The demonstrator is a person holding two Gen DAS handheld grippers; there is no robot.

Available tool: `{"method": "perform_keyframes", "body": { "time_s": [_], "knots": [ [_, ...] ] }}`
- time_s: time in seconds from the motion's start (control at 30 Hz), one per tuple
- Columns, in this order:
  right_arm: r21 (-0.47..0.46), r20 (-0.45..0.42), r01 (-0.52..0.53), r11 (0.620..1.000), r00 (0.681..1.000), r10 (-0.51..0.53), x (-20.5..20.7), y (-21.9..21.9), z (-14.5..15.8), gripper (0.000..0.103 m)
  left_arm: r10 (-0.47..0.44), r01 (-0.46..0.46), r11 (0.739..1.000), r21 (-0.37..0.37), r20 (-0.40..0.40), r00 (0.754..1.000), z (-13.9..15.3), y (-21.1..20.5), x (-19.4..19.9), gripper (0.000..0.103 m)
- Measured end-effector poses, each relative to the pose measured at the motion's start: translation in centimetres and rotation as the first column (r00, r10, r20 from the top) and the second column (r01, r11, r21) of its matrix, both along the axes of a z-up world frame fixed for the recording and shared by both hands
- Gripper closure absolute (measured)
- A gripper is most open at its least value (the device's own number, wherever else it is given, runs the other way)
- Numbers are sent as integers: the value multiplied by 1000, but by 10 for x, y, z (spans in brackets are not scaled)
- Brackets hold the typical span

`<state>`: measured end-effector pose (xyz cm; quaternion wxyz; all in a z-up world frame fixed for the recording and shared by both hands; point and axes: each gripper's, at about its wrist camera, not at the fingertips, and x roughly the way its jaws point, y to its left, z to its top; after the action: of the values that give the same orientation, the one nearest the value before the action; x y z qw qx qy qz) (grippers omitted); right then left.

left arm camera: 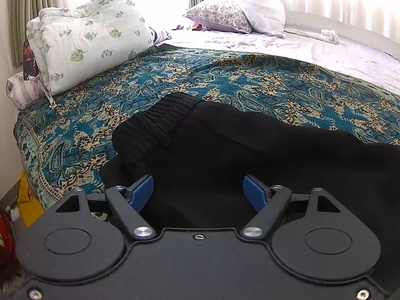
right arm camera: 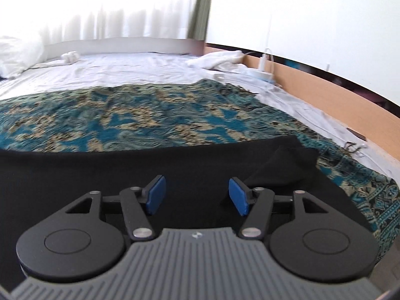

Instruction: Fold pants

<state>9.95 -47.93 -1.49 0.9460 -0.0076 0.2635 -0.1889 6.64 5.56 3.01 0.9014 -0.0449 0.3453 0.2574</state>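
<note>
Right gripper sat over the black pants with blue pads spread apart, nothing between them. Pants lay on the teal paisley blanket; a hem end showed at right. White sheet and wooden bed frame lay beyond.

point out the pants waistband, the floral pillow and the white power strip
pants waistband (left arm camera: 160, 118), left wrist view, on the gathered elastic
floral pillow (left arm camera: 220, 15), left wrist view, mid face
white power strip (right arm camera: 261, 74), right wrist view, its top
</note>
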Motion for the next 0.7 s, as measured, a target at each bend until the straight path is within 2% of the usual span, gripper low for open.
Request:
{"method": "perform_keyframes", "body": {
  "time_s": [0.07,0.13,0.2,0.3,0.4,0.57,0.63,0.7],
  "knots": [
    [2,26,23,1000,999,-23,-11,0,0,30,-2,2,1000,2,-2,1000,0,0,1,24],
    [-3,88,97,995,991,-96,-25,-5,1,30,-4,4,1000,2,-3,1000,-1,0,1,24],
    [14,150,214,977,965,-214,-37,-21,3,30,-5,5,1000,0,-4,1000,-1,1,2,24],
    [119,143,339,933,924,-354,-42,-53,7,30,-6,6,1000,4,-7,1000,-3,0,3,24],
    [219,135,357,908,911,-390,-40,-75,9,30,-3,3,1000,4,-9,1000,-4,0,3,24],
    [281,95,342,897,920,-380,-16,-90,10,31,-3,3,1000,5,-11,1000,-4,0,4,24],
    [308,72,343,887,922,-381,-8,-95,6,40,-3,3,1000,6,-12,1000,-4,0,4,24],
    [318,62,357,878,917,-395,-3,-98,5,62,-1,1,1000,6,-12,1000,-4,0,4,24]
  ]
}}
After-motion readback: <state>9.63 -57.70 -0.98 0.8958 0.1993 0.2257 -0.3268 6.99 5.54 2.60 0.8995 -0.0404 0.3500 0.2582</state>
